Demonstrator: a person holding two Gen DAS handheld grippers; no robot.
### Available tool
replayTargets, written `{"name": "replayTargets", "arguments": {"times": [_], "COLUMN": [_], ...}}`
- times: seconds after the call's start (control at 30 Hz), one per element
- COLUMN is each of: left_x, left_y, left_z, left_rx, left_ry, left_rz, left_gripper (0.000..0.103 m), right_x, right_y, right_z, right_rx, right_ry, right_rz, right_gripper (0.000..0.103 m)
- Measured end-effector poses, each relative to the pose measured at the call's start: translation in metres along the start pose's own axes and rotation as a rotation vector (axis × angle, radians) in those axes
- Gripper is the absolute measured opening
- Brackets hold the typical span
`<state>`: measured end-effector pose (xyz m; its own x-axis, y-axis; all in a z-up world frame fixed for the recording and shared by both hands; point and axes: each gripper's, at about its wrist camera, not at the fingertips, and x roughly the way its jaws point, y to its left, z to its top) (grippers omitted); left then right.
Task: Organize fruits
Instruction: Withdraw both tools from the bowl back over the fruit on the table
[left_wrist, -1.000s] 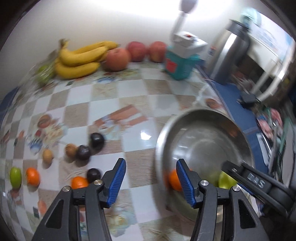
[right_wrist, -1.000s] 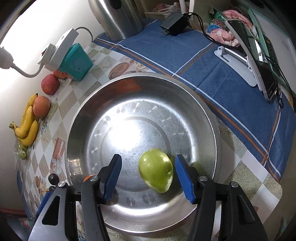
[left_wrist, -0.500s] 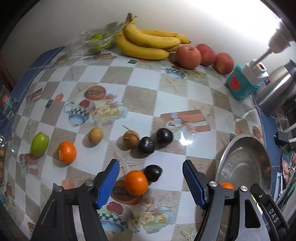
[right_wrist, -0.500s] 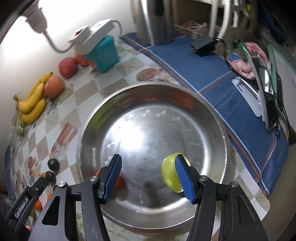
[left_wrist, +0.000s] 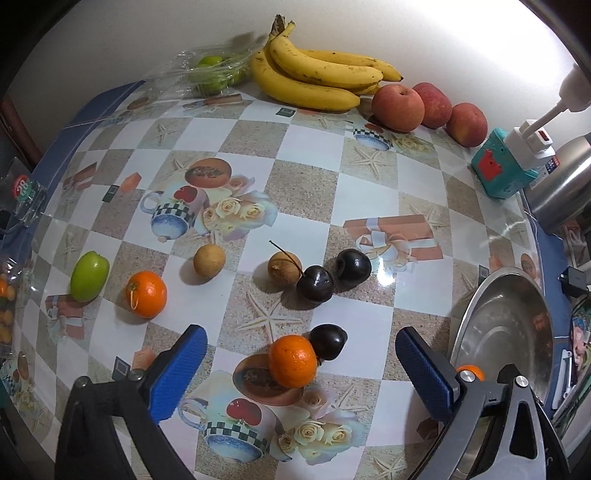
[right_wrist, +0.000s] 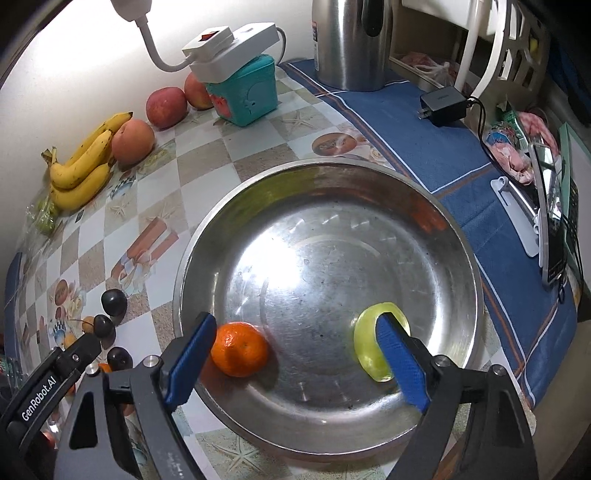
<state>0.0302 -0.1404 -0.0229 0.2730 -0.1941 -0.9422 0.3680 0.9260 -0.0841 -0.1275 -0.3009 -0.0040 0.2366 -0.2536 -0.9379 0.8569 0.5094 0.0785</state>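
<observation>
The left gripper (left_wrist: 295, 363) hangs over the checked, picture-printed tabletop (left_wrist: 310, 184), its blue jaws opening wide with a round orange mandarin (left_wrist: 292, 360) lying between them, untouched. A dark, glossy plum (left_wrist: 328, 341) sits against that mandarin, partly hidden behind it. Farther back lie 2 more dark plums (left_wrist: 334, 275), 2 small brown round fruits (left_wrist: 245, 261), a second mandarin (left_wrist: 146, 294) and a green oval fruit (left_wrist: 89, 276).

The right gripper (right_wrist: 295, 360) is above the wide steel bowl (right_wrist: 369, 177), jaws also opening and gripping nothing. Inside the bowl rest an orange mandarin (right_wrist: 240, 349) by the left jaw and a pale green fruit (right_wrist: 367, 349), half covered by the right jaw; contact there is hard to judge. The bowl's near rim is cut off by the gripper body.
</observation>
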Motion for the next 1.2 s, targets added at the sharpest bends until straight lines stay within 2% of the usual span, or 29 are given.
{"name": "replayTargets", "arguments": {"times": [0.33, 0.37, 0.43, 0.47, 1.03, 1.2], "left_x": [0.0017, 0.0018, 0.0028, 0.0034, 0.0063, 0.0036], "left_y": [0.0004, 0.0001, -0.0001, 0.0002, 0.0027, 0.0017], "left_z": [-0.0010, -0.0013, -0.0017, -0.0018, -0.0025, -0.0014], "left_rx": [0.001, 0.006, 0.018, 0.019, 0.018, 0.046], "left_ry": [0.002, -0.003, -0.010, -0.010, 0.001, -0.010], "left_rz": [0.011, 0.018, 0.037, 0.040, 0.033, 0.045], "left_gripper": [0.103, 0.103, 0.103, 0.103, 0.103, 0.103], "right_x": [0.0014, 0.0010, 0.0007, 0.0005, -0.0005, -0.0001], "right_y": [-0.0014, -0.0014, -0.0015, -0.0020, -0.0025, -0.0029], "right_z": [-0.0004, -0.0006, -0.0008, -0.0009, -0.0017, -0.0017], "right_rx": [0.006, 0.008, 0.007, 0.006, 0.007, 0.008], "right_ry": [0.003, -0.001, -0.005, -0.006, -0.027, -0.023], "right_rz": [-0.002, -0.005, -0.014, -0.015, -0.015, 0.000], "right_gripper": [0.089, 0.090, 0.100, 0.100, 0.101, 0.101]}}
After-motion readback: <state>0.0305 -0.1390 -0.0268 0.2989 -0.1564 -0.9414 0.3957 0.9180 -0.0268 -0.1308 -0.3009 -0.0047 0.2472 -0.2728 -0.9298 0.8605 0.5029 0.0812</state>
